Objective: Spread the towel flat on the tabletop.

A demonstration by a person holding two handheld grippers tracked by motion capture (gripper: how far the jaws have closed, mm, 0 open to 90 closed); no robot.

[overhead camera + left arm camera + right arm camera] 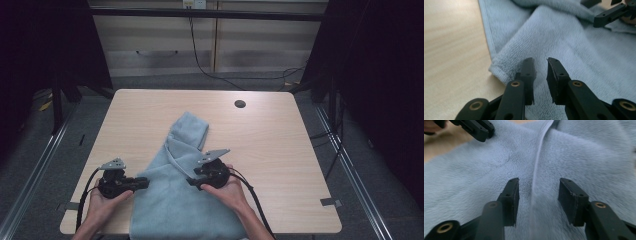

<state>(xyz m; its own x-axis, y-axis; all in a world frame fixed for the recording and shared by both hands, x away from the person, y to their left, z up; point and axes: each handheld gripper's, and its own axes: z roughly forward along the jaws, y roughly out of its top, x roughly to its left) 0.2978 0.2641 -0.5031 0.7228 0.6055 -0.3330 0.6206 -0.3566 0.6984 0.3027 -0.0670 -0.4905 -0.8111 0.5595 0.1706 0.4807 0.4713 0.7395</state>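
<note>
A light blue towel (170,200) lies rumpled on the wooden table (260,145), running from the front edge toward the middle, its far end folded over. My left gripper (145,182) is at the towel's left edge, its jaws a little apart over a folded corner of the towel (574,37) with nothing between them (540,61). My right gripper (192,184) hovers low over the middle of the towel (586,150), open wide (539,182), and a hem ridge (537,162) runs between its jaws. Each gripper view also shows the other gripper's jaw tip farther off.
A round cable hole (240,104) sits near the table's far edge. Bare wood lies to the left, right and far side of the towel. Cables (200,65) trail on the floor behind, and metal rails (350,170) run along both sides.
</note>
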